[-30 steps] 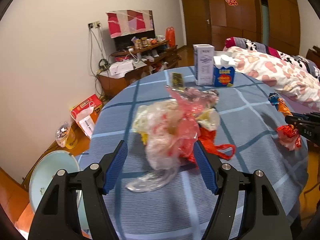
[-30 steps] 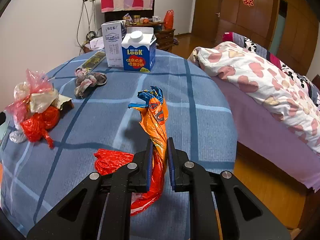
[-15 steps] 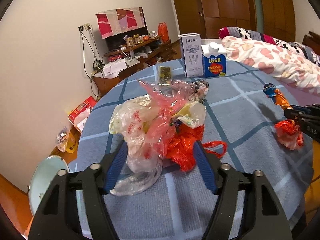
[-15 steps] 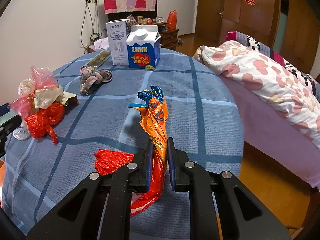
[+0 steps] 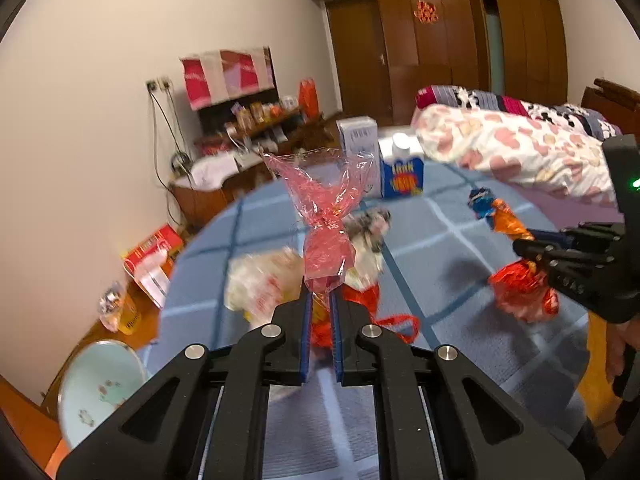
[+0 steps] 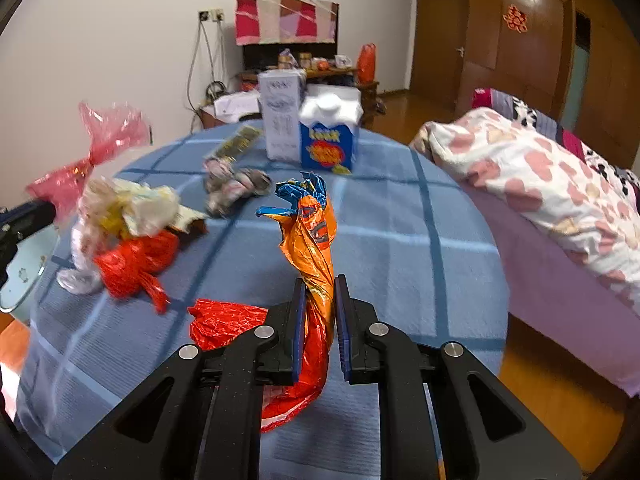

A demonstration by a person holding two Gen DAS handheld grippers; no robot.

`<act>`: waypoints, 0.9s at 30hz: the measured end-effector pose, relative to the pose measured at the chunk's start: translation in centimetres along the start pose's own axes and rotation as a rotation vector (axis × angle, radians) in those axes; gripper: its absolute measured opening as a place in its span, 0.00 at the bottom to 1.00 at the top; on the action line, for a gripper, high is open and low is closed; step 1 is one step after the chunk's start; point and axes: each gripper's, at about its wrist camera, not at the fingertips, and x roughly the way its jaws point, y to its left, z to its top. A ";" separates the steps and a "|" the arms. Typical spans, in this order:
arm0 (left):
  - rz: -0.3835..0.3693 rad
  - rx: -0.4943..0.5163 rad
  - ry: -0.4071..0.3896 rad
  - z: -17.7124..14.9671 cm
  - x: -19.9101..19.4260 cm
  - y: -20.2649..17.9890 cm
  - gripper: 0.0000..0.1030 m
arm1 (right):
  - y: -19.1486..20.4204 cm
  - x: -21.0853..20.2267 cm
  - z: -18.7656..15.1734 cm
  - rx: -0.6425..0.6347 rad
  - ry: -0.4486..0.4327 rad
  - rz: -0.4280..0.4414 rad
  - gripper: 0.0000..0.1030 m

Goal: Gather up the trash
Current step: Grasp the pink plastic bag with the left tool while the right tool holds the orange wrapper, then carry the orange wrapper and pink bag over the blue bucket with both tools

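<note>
My left gripper (image 5: 320,296) has its jaws closing, and the blue pads pinch the neck of a pink plastic bag (image 5: 326,216) that fans out above them. A blurred bundle of white bag (image 5: 260,284) and red bag (image 5: 360,304) hangs with it over the blue checked table (image 5: 440,248). In the right wrist view the pink plastic bag (image 6: 108,136) is at the left with the red bag (image 6: 132,260) below it. My right gripper (image 6: 318,284) is shut on a twisted orange and blue snack wrapper (image 6: 312,232). A red foil piece (image 6: 224,320) sticks out beside it.
At the table's far side stand a white carton (image 6: 282,112) and a blue milk carton (image 6: 328,140). A crumpled grey wrapper (image 6: 236,184) and a flat packet (image 6: 236,146) lie nearby. A bed (image 6: 540,176) is on the right, a basin (image 5: 100,384) on the floor left.
My left jaws have gone from wide open around the bag pile to pinched on the pink bag, and the bundle has shifted. My right gripper keeps its grip on the wrapper.
</note>
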 end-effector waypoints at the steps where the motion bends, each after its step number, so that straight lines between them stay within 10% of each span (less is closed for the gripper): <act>1: 0.016 0.002 -0.008 0.1 -0.3 0.3 0.08 | 0.3 -0.1 0.2 -0.006 -0.004 0.004 0.14; 27: 0.319 -0.156 0.138 -7.0 -2.1 16.1 0.08 | 16.9 0.2 5.0 -0.287 -0.077 0.205 0.15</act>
